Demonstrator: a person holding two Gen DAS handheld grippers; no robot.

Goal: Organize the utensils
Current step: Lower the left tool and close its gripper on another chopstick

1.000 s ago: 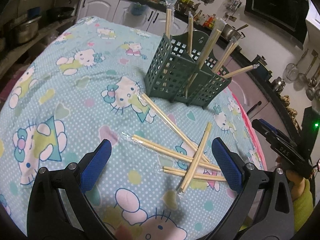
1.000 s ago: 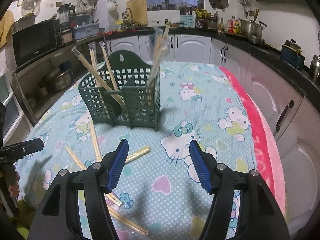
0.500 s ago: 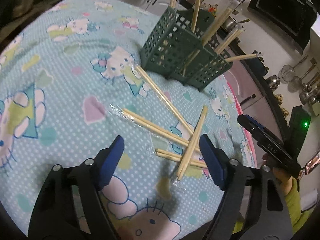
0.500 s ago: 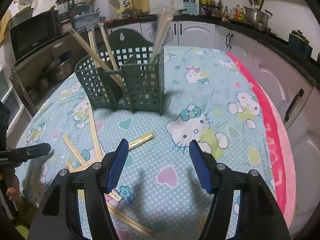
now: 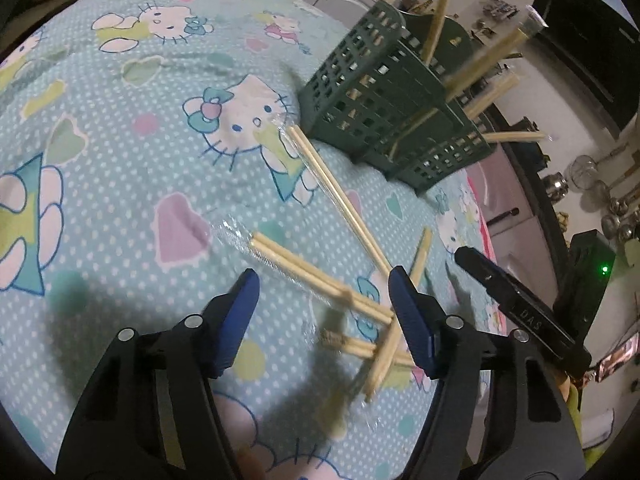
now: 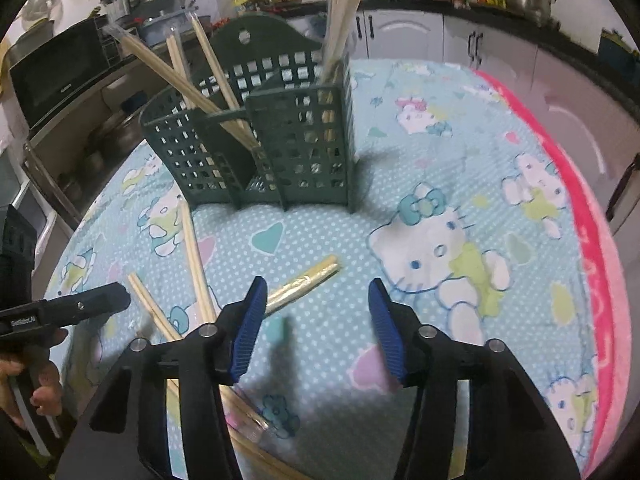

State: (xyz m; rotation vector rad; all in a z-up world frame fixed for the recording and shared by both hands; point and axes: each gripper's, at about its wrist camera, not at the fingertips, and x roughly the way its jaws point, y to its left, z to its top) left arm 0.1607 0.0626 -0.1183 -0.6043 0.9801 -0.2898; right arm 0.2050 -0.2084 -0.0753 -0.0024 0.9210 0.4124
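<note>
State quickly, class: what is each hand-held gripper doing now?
Left hand-held gripper: open, closing over wrapped chopsticks, not gripping.
Right hand-held gripper: open, closing, empty.

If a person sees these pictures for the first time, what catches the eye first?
First, the dark green plastic lattice utensil holder standing on the pale blue cartoon-cat tablecloth, with wrapped wooden chopsticks sticking out of it. Next, the loose wrapped chopstick pairs lying crossed on the cloth in front of the left gripper, whose jaws are closing.
</note>
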